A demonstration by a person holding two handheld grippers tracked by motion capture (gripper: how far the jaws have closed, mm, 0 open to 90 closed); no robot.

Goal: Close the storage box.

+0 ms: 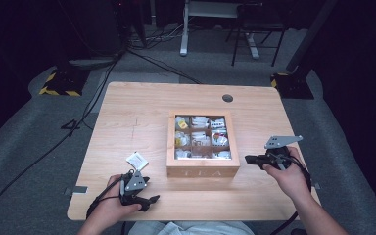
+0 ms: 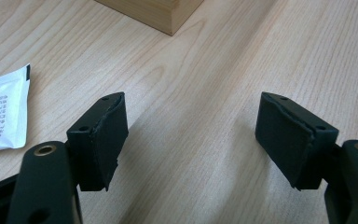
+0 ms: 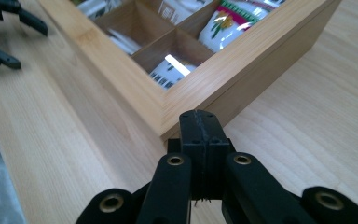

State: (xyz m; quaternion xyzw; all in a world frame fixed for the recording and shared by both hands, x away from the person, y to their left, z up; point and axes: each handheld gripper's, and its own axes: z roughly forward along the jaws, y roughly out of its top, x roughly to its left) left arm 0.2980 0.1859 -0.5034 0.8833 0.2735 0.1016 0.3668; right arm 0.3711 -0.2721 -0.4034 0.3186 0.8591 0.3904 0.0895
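A wooden tea box (image 1: 203, 172) sits mid-table, its square compartments holding tea bags (image 1: 200, 137). One white sachet (image 1: 137, 160) lies loose on the table, left of the box. My left gripper (image 1: 150, 191) rests near the front edge, just below the sachet, pointing right. In the left gripper view that gripper (image 2: 191, 112) is open, with bare wood between its jaws, the sachet (image 2: 0, 112) at its left and the box corner (image 2: 154, 11) ahead. My right gripper (image 1: 247, 159) is held right of the box. Its jaws are shut on nothing, the tips (image 3: 199, 122) close to the box's corner (image 3: 135, 88).
The table (image 1: 142, 112) has a round cable hole (image 1: 227, 98) at the back right. Beyond it are cables on grey carpet, a stand's base (image 1: 58, 81) at the left, and chair and desk legs. The left gripper (image 3: 4, 28) appears at the right gripper view's top left.
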